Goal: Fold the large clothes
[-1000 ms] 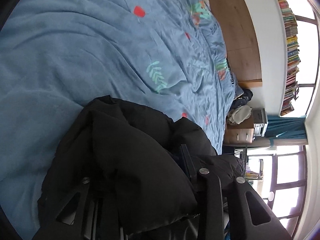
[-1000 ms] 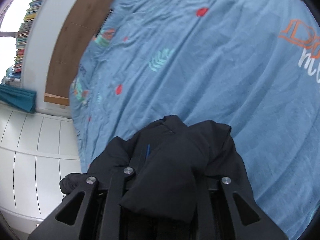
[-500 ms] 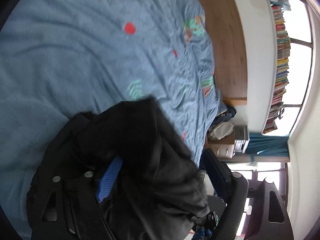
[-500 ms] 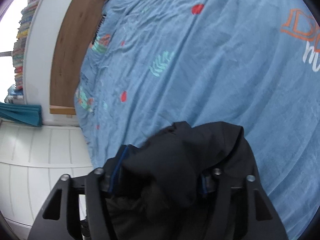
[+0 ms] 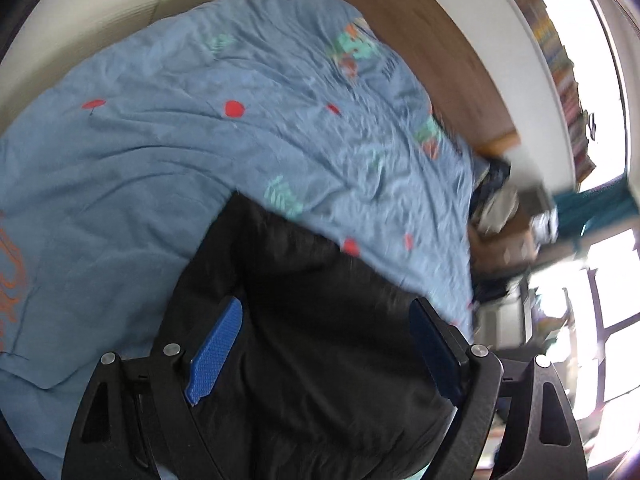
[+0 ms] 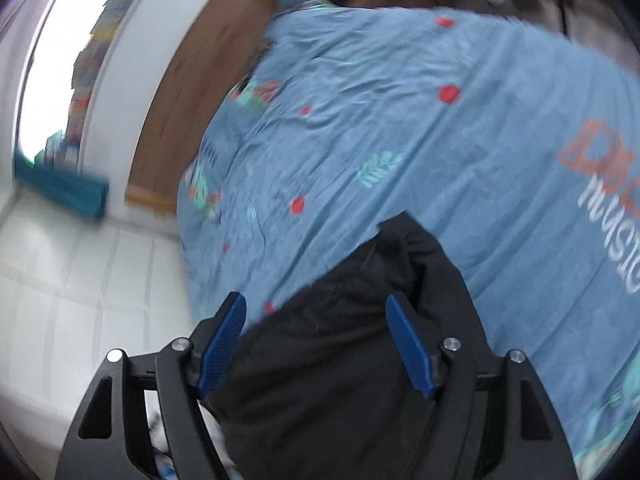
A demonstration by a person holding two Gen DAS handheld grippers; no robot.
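Note:
A black padded jacket (image 5: pixel 320 320) lies bunched on a blue patterned bedspread (image 5: pixel 180 140). In the left wrist view my left gripper (image 5: pixel 324 312) is open, its blue-padded fingers (image 5: pixel 216 344) standing wide on either side of the jacket without pinching it. In the right wrist view the same jacket (image 6: pixel 360 340) lies below my right gripper (image 6: pixel 316 304), which is also open, blue pads (image 6: pixel 408 340) apart above the fabric. Both views are motion-blurred.
The bedspread (image 6: pixel 440 140) covers the bed. A wooden headboard (image 5: pixel 432 52) and a shelf of books (image 5: pixel 560 60) stand beyond it. A cluttered bedside stand (image 5: pixel 508 216) and bright windows are at the right. White cabinet panels (image 6: pixel 80 280) flank the bed.
Both grippers were shut on the jacket a second ago; both have opened and let it go. The cameras have swung and lifted, so more of the bed shows.

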